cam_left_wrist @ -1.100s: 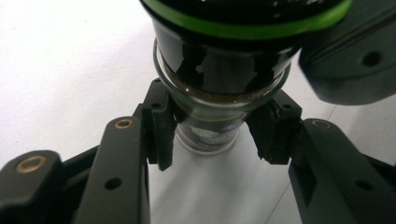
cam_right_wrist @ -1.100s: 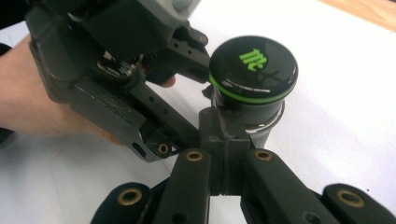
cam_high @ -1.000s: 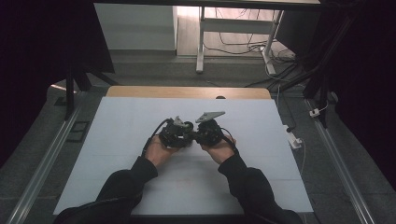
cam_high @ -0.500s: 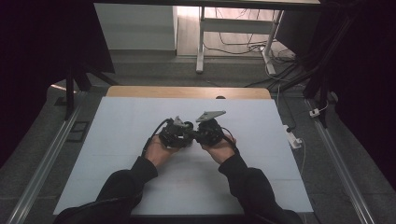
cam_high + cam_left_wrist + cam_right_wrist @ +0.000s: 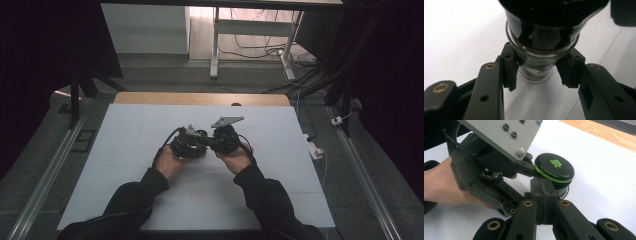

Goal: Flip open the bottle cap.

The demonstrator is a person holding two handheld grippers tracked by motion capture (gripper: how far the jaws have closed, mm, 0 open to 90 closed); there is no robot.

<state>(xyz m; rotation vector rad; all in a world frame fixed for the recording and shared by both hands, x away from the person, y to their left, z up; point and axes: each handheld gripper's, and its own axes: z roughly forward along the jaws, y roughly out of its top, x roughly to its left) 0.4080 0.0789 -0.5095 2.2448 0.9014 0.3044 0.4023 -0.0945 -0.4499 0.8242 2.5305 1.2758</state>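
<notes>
The left gripper (image 5: pixel 192 145) is held at mid-table over the white table surface (image 5: pixel 125 135), with its jaws pointing toward the right gripper. In the left gripper view its two black jaws stand on either side of the neck of a small clear glass jar with dark contents and a black cap (image 5: pixel 541 53), one pad on each flank just below the cap's rim. The pads (image 5: pixel 510 67) appear to touch the glass, so the jaws read as clamped on the jar; a grip at the neck, directly under the cap, would hold the body fixed against turning.

The jar therefore lies between the left jaws, cap outward, raised slightly off the table.

In the right gripper view the black round cap with a green ring and green logo (image 5: pixel 554 167) sits just beyond the tips of the right gripper (image 5: pixel 543 192). Its jaws are brought fully together with no gap and nothing between them; their tips rest just beside, possibly touching, the lower edge of the cap. The left gripper's grey three-cornered plate (image 5: pixel 506 135) and the person's left hand (image 5: pixel 439 187) lie to the left of these jaws.

Judgement: the arrangement suits opening the jar, one gripper bracing and the other working the cap, though the closed right jaws do not yet grasp it.
</notes>
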